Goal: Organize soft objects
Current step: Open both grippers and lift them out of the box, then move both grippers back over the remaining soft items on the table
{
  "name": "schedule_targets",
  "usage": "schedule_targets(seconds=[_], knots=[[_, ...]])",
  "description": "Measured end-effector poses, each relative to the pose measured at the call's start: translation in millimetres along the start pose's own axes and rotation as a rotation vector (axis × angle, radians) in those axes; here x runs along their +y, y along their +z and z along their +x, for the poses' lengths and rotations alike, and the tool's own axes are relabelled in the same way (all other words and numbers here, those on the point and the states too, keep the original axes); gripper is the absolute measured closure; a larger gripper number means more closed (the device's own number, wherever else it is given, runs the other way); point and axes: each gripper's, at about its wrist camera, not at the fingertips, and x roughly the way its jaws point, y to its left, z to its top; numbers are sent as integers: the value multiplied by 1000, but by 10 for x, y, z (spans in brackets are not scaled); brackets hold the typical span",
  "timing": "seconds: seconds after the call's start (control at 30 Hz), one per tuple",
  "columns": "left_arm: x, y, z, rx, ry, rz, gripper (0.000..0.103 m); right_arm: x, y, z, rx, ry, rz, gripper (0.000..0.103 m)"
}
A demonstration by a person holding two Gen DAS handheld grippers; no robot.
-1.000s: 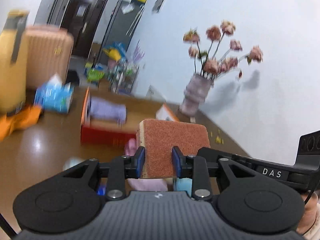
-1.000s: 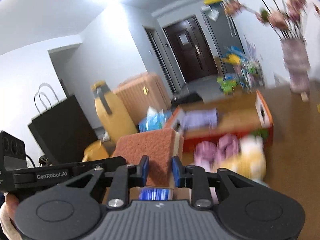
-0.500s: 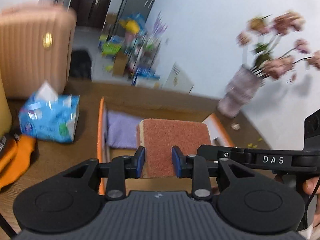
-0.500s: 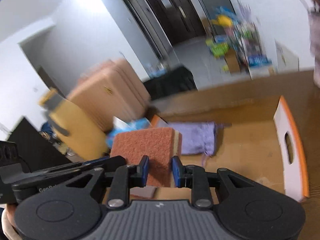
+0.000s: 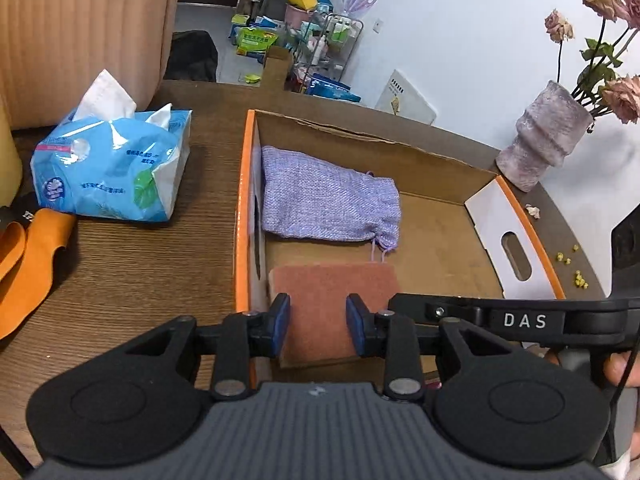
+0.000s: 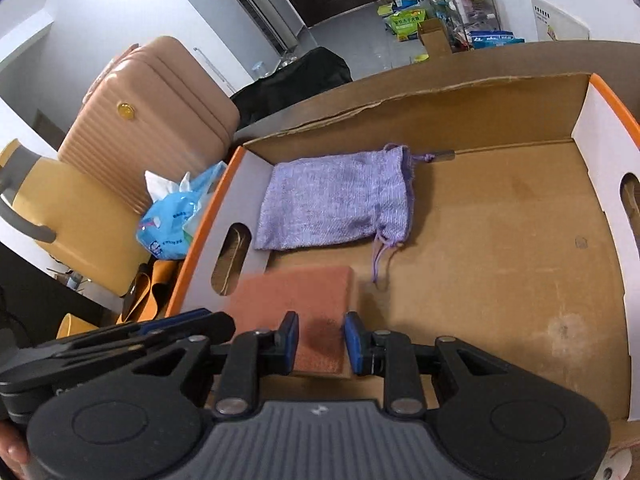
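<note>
Both the left gripper (image 5: 319, 324) and right gripper (image 6: 321, 342) clamped one sponge (image 5: 334, 300) low inside the box (image 5: 242, 216), just in front of the pouch (image 5: 328, 204), so placing seemed under way and the next move likely required lowering it and letting go.

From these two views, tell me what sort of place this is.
Most likely a lived-in home, perhaps a living or dining room. A wooden table holds a tissue pack and a vase of dried flowers, a suitcase stands alongside, and a cluttered hallway leads to a dark door.
</note>
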Motion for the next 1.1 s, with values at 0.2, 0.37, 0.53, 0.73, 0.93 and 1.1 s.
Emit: schedule_targets(seconds=[0.2, 0.37, 0.53, 0.73, 0.93, 1.1], knots=[[-137, 13, -382, -57, 36, 28, 71, 130, -4, -464, -69, -13, -48, 78], [-328, -9, -1014, -156, 36, 64, 65, 364, -56, -1231, -200, -49, -135, 74], [-591, -150, -1695, -302, 85, 122, 50, 585, -280, -1968, -329, -98, -226, 64], [-831, -563, -2294, -504, 156, 188, 20, 711, -831, -2644, -615, -180, -326, 12], [-954, -910, -2579, -602, 209, 195, 17, 769, -1174, -2969, -727, -208, -358, 11], [-959, -1152, -2750, -642, 204, 178, 13, 821, -1432, -3133, -767, -208, -389, 10]])
